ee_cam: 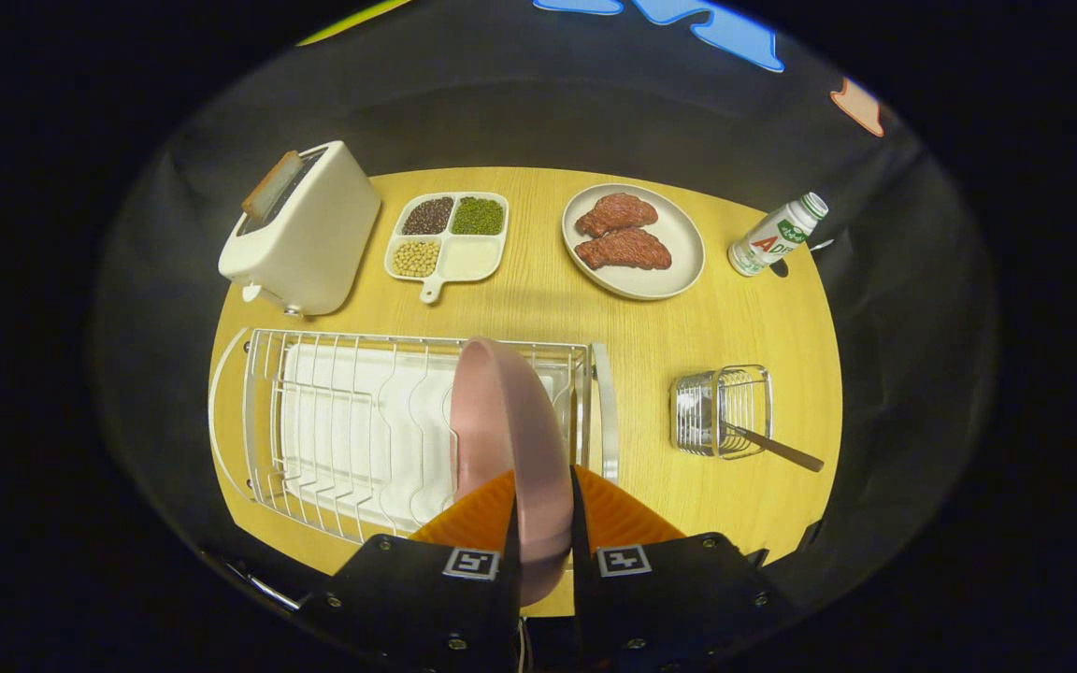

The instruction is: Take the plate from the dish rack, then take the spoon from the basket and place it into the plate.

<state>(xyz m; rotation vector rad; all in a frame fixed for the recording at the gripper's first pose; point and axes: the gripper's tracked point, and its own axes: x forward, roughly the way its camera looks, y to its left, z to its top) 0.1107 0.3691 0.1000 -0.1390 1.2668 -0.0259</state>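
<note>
A pink plate (pixel 501 421) stands on edge over the right end of the white wire dish rack (pixel 342 430). My gripper (pixel 543 509) is shut on the plate's near rim, one orange finger (pixel 473 514) on each side of it. Right of the rack stands a small wire basket (pixel 721 409). A spoon (pixel 768 446) lies in it with its dark handle sticking out toward the right.
On the round wooden table (pixel 651 346), beyond the rack, sit a white toaster (pixel 300 229), a divided dish of beans (pixel 447 234), a plate with two pieces of meat (pixel 632 241) and a small bottle (pixel 775 236) near the far right edge.
</note>
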